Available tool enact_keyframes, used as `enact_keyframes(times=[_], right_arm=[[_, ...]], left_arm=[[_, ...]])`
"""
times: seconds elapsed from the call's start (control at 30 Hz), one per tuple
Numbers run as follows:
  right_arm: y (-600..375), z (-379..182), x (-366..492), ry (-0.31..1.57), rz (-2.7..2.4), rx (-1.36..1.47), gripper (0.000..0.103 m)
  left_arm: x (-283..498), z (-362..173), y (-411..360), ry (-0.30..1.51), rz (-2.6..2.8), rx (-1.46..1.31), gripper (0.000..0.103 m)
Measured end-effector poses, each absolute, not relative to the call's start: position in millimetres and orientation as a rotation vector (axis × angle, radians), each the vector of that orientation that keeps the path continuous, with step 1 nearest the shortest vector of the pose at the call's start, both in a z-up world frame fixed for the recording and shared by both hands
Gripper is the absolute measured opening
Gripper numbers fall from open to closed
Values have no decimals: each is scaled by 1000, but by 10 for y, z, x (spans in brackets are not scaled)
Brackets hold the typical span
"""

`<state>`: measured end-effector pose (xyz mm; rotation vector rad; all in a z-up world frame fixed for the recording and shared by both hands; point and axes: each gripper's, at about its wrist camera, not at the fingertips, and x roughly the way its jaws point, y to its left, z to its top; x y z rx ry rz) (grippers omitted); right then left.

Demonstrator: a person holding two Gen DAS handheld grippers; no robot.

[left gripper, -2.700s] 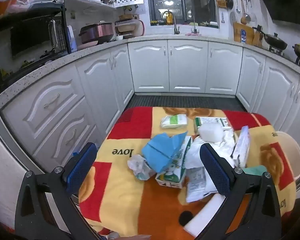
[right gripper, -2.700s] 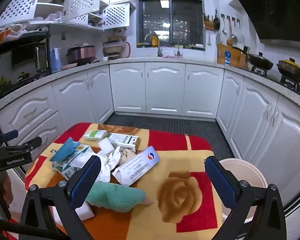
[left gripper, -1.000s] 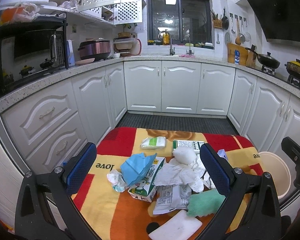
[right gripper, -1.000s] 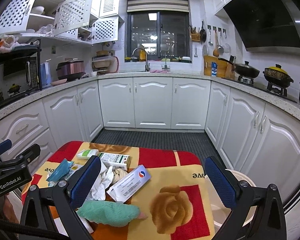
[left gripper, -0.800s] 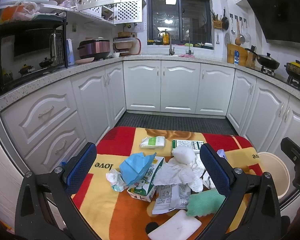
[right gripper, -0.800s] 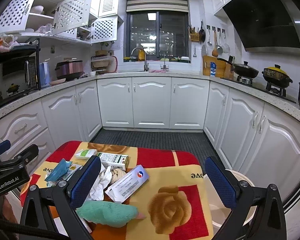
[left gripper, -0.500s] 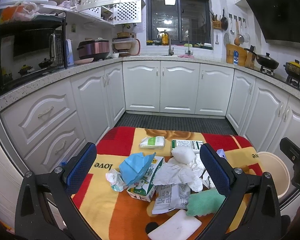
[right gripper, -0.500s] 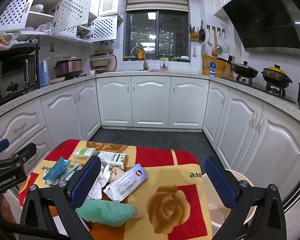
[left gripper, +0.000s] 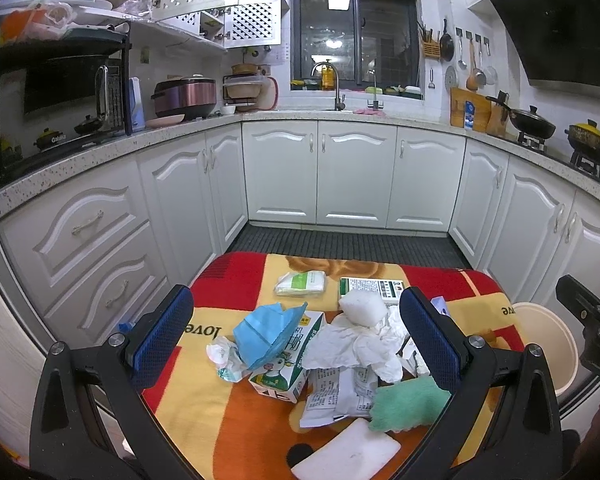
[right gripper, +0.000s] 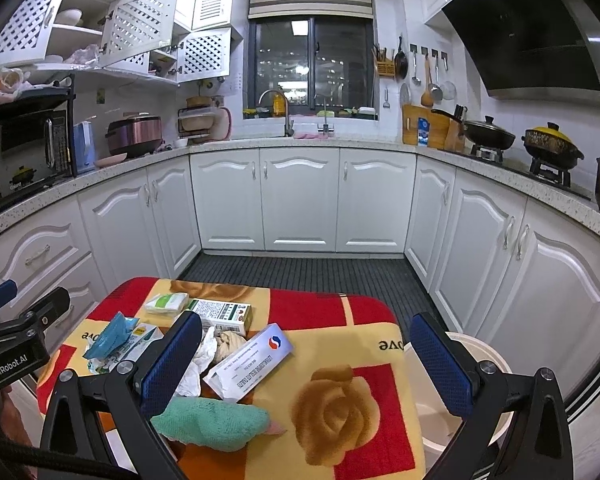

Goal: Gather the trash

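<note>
A pile of trash lies on a small table with a red, yellow and orange cloth (left gripper: 228, 284). It holds a milk carton (left gripper: 288, 364) with a blue crumpled paper (left gripper: 266, 334) on it, white tissues (left gripper: 356, 344), a green cloth (left gripper: 408, 402), a white pad (left gripper: 348, 454) and a green-white box (left gripper: 370, 285). A long white box (right gripper: 256, 360) and the green cloth (right gripper: 212, 422) show in the right wrist view. My left gripper (left gripper: 296, 336) is open above the pile. My right gripper (right gripper: 306, 358) is open above the table's right half. Both are empty.
A cream bin (right gripper: 484, 354) stands on the floor at the table's right edge; it also shows in the left wrist view (left gripper: 548, 344). White kitchen cabinets (left gripper: 356, 176) ring the room. A dark ribbed floor mat (right gripper: 300, 272) lies beyond the table.
Since 2.7 s ago both grippers have risen and pulled back from the table. Over the last second they hardly move. The trash has not moved.
</note>
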<state>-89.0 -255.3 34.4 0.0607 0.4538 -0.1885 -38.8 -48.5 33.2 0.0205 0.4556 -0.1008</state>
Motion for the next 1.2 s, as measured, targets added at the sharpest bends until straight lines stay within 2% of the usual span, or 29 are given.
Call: enact_keyframes(times=[1.2], right_arm=[[-2632, 119, -705, 543, -176, 75, 103]], left_arm=[[-129, 34, -254, 578, -111, -8, 103]])
